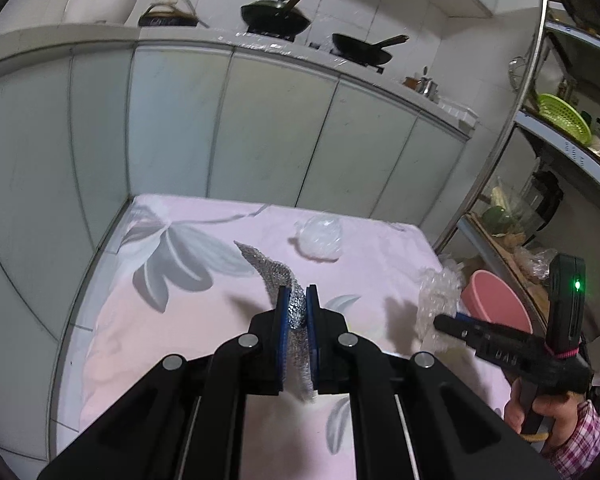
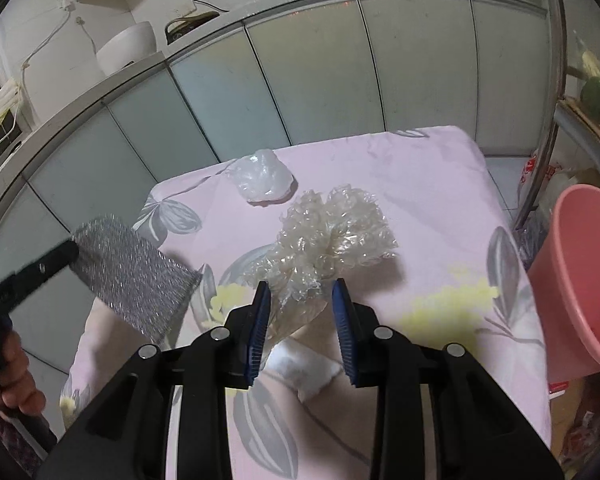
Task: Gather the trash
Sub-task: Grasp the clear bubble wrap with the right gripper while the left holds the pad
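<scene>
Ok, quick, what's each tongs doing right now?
Left tongs: shut on the silver mesh, lifted off the cloth.
Right tongs: open, its pads either side of the bubble wrap, not clamped.

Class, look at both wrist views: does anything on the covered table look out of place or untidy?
Yes. A crumpled clear plastic bag lies loose on the pink floral cloth, apart from the other litter. The right gripper straddles scrunched bubble wrap, jaws open. The left gripper pinches a silver mesh sheet.
</scene>
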